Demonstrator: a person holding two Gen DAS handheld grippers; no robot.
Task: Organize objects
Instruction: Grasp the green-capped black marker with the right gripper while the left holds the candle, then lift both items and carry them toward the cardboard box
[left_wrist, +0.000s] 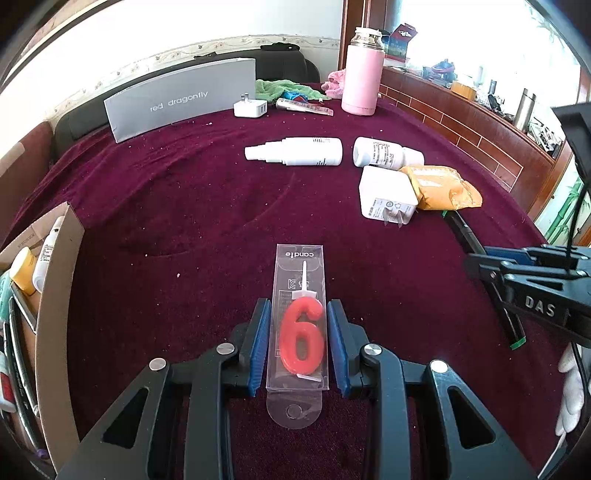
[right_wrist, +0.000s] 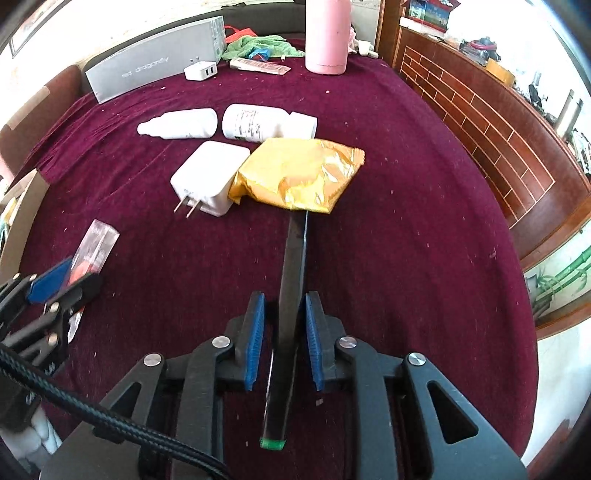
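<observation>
A clear candle pack (left_wrist: 300, 280) with a red "6" inside lies lengthwise between the blue pads of my left gripper (left_wrist: 297, 306), which is shut on its two sides just above the maroon cloth. The same pack (right_wrist: 99, 236) and left gripper (right_wrist: 55, 277) show at the left edge of the right wrist view. My right gripper (right_wrist: 285, 299) is shut on a long black stick (right_wrist: 295, 251) with a green end cap. The stick's far tip reaches under the edge of a yellow foil packet (right_wrist: 299, 173). In the left wrist view, the right gripper (left_wrist: 480, 262) holds the stick (left_wrist: 461, 229) at far right.
An open cardboard box (left_wrist: 55, 295) with several items stands at the left edge. On the maroon cloth (left_wrist: 184, 203) lie a white charger (left_wrist: 388, 195), two white bottles (left_wrist: 295, 151), a pink flask (left_wrist: 360, 77), a grey box (left_wrist: 181, 99) and a small plug (left_wrist: 250, 108).
</observation>
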